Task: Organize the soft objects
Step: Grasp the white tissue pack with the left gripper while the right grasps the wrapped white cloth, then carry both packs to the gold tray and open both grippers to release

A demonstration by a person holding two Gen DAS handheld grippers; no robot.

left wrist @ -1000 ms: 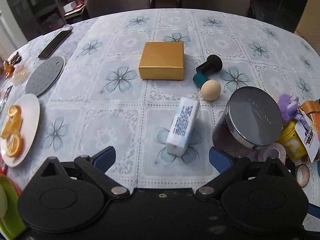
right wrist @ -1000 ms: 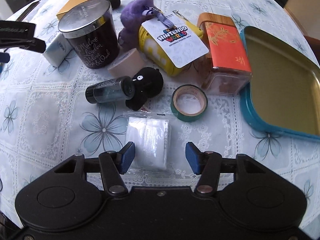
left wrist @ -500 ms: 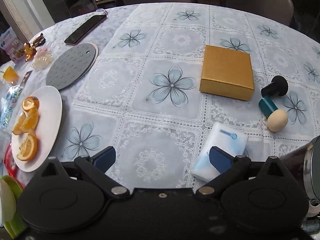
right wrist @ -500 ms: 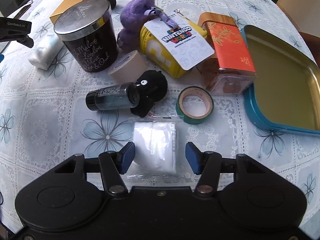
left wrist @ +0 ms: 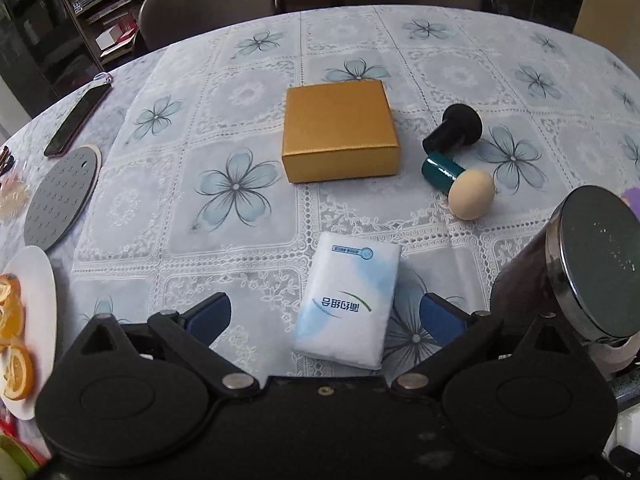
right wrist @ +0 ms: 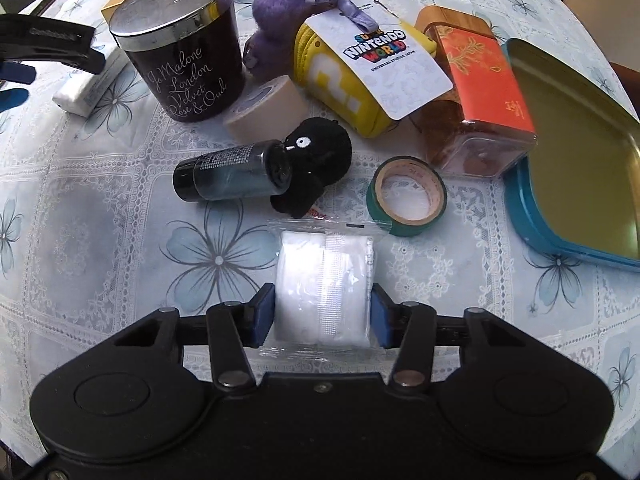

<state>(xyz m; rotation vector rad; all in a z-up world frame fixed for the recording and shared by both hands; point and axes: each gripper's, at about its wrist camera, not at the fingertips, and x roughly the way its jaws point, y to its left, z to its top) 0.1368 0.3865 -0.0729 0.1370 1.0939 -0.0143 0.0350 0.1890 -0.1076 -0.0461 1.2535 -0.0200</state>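
Since a moment ago the right gripper [right wrist: 323, 314] has closed in: its blue pads, which stood apart on either side of the white wrapped bundle [right wrist: 325, 284], now press against its two flanks, pinching it where it lies on the counter [right wrist: 100, 216]. The left gripper [left wrist: 325, 318] has swung back so that the tissue pack [left wrist: 349, 298] sits between its spread fingers again, nearer the right pad than the left, and untouched.

The bundle is soft and sealed in loose clear film, so the pinch may bite the wrapper more than the contents; lifted quickly, I judge it could sag or slide out. The green tape roll [right wrist: 406, 196] touches a corner of the film and may be dragged along. The black plush toy [right wrist: 316, 160] and the dark bottle [right wrist: 232, 174] lie just beyond, so a forward push would knock them.

On the left, the off-centre tissue pack could be shoved sideways as the fingers close, and the dark candle jar [left wrist: 568, 264] stands close on the right, easy to bump. The blue tin tray [right wrist: 524, 208] at the right looks like the likely destination.
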